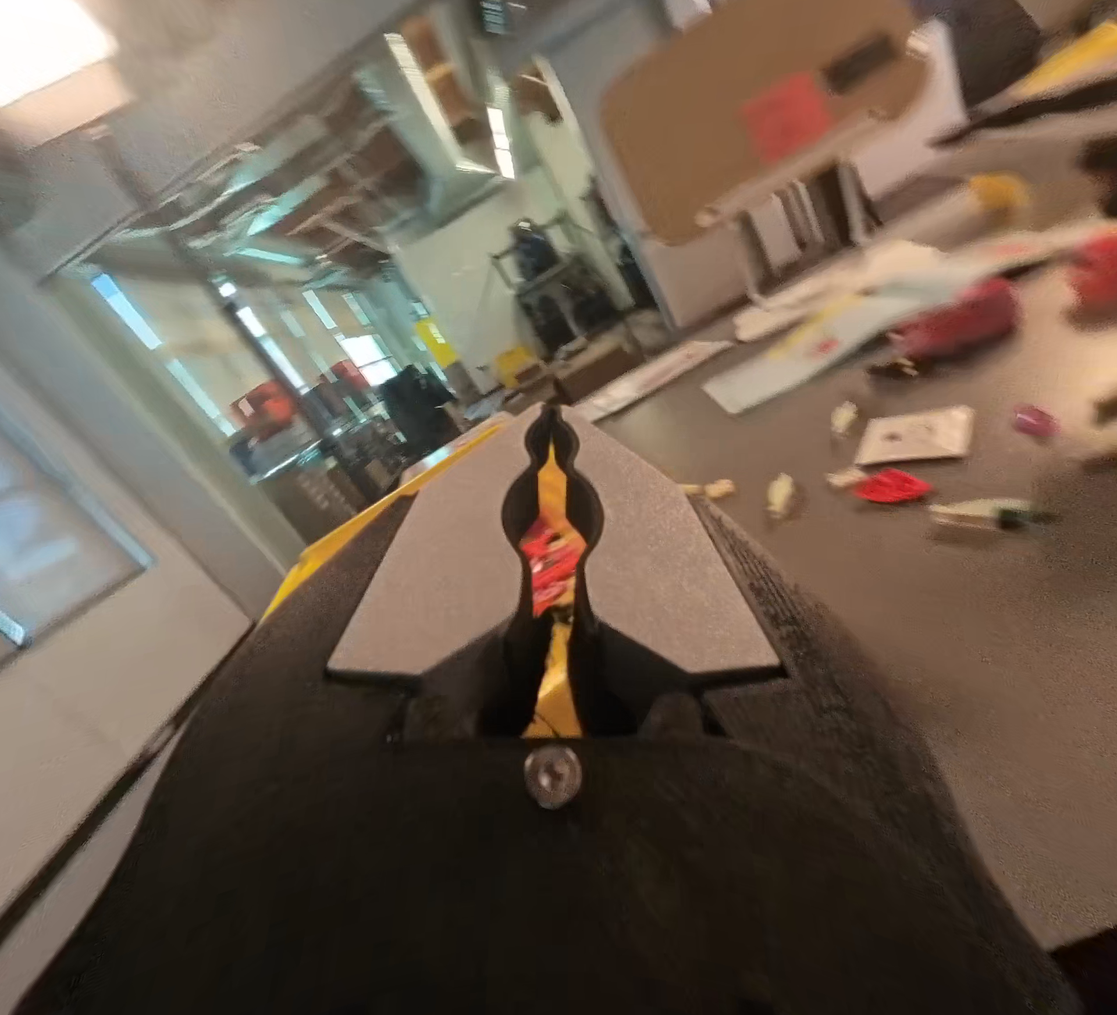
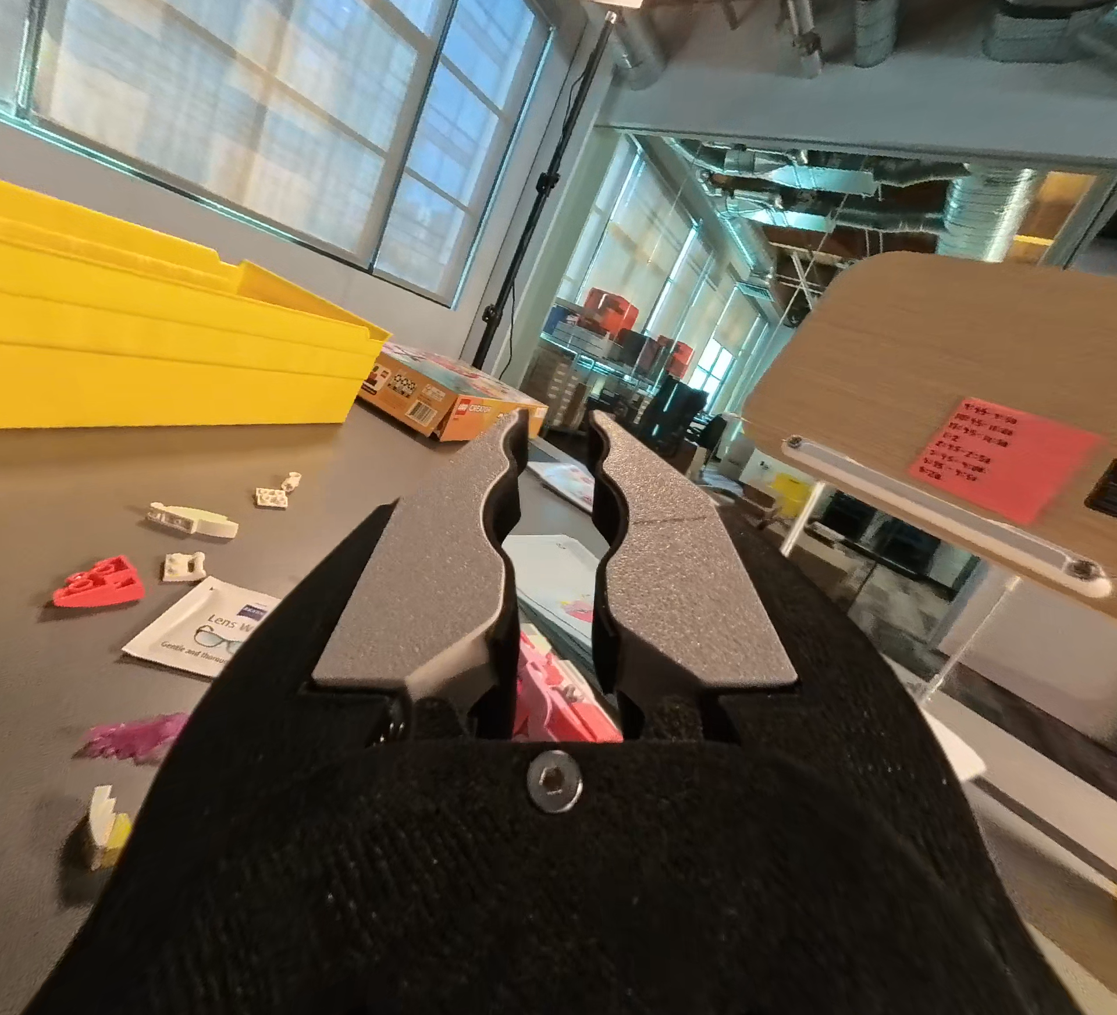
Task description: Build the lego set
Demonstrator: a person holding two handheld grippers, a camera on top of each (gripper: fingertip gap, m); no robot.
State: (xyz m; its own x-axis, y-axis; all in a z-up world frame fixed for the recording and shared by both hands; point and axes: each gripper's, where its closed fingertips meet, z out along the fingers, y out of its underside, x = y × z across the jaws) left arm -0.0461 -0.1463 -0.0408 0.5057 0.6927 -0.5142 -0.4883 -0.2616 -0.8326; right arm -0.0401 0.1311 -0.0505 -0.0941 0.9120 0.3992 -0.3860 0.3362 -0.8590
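Observation:
In the left wrist view, which is blurred by motion, my left gripper [image 1: 550, 412] is shut, its fingertips meeting above the dark table [image 1: 846, 623]. Through the scalloped gaps behind the tips I see a yellow and red surface [image 1: 553, 678] lying below it. I see nothing pinched at the tips. In the right wrist view my right gripper [image 2: 556, 424] is open with nothing between its pads. Below it lie a white booklet [image 2: 562, 581] and pink bricks [image 2: 556, 708]. A red wedge brick [image 2: 100, 587] lies on the table to its left; it also shows in the left wrist view [image 1: 891, 484].
Stacked yellow bins [image 2: 151, 357] and an orange toy box [image 2: 447, 400] stand at the far left. Small white pieces [image 2: 190, 520], a white sachet [image 2: 193, 629] and a purple piece [image 2: 136, 735] lie scattered. A raised wooden board [image 2: 943, 400] with a pink note stands at the right. Left tips to right tips: about 30 cm. Measured from the fingertips, the purple piece [image 2: 136, 735] is 15 cm or so from the right gripper and 25 cm from the left.

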